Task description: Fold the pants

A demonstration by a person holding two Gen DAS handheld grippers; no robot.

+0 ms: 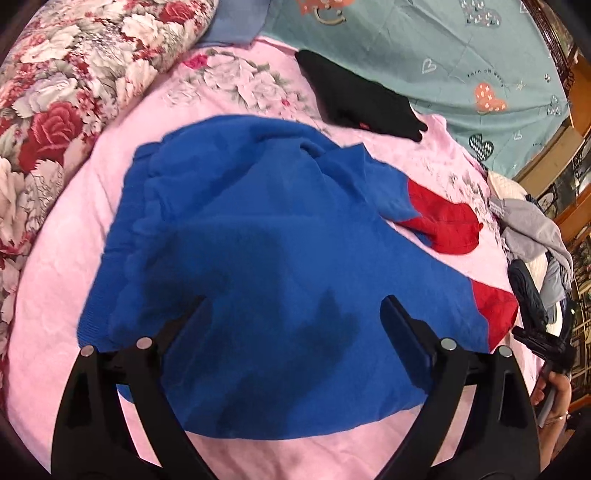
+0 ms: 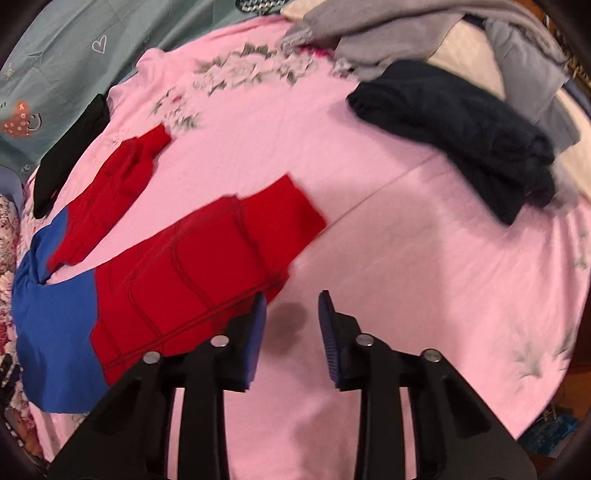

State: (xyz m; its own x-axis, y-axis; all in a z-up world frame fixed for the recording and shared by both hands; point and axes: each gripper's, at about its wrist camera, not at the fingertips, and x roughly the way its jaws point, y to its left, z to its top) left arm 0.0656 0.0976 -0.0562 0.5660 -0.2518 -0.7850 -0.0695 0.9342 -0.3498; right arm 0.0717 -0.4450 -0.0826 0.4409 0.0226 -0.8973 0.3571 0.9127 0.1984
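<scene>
Pink bedspread (image 2: 406, 240) beneath parted, empty right gripper (image 2: 291, 299)

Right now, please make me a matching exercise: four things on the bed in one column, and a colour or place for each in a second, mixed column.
Things:
1. pants
2. bed sheet
3. dark folded garment
4. quilt

Descriptions:
A. plain pink, with pale flowers
B. blue and red
C. navy, beside the grey clothes
D. red roses, at the bed's edge

Pairs: 1-B, 2-A, 3-C, 4-D
</scene>
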